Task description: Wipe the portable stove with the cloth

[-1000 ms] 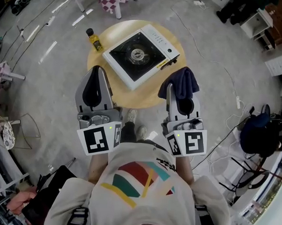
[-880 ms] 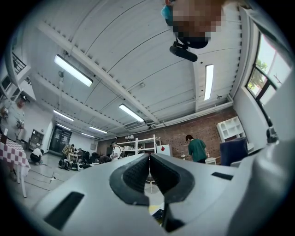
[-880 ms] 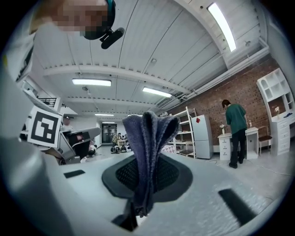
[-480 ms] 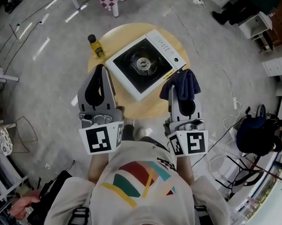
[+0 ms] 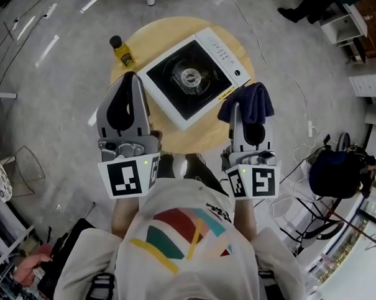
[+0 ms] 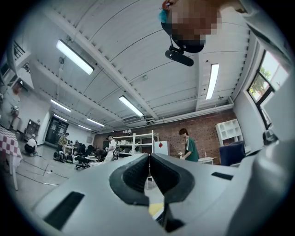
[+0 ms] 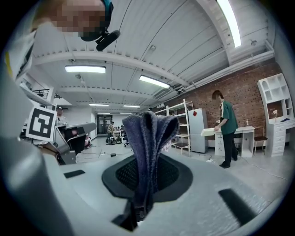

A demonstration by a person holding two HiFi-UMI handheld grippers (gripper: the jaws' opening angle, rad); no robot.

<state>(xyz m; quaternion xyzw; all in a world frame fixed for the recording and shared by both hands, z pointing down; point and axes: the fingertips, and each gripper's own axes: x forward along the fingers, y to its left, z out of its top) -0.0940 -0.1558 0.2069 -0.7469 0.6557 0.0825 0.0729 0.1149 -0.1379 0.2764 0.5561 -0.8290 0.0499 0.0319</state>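
Observation:
A white portable stove (image 5: pixel 194 75) with a black top and a round burner lies on the round wooden table (image 5: pixel 143 35) in the head view. My right gripper (image 5: pixel 247 109) is shut on a dark blue cloth (image 5: pixel 251 102), held above the table's right edge, just right of the stove. In the right gripper view the cloth (image 7: pixel 148 143) stands folded between the jaws of my right gripper (image 7: pixel 146 159). My left gripper (image 5: pixel 130 81) hovers over the table's left side, shut and empty. The left gripper view shows its jaws (image 6: pixel 149 159) pressed together, pointing out into the room.
A small yellow bottle (image 5: pixel 121 50) with a black cap stands at the table's left edge. Cables (image 5: pixel 284 82) trail over the grey floor at right. A dark bag (image 5: pixel 339 174) sits on the floor at right. People and shelving (image 6: pixel 133 143) show far off in the gripper views.
The head view has shifted, so the table and stove sit higher in frame. Both grippers have risen with it; the right one still holds the cloth beside the stove.

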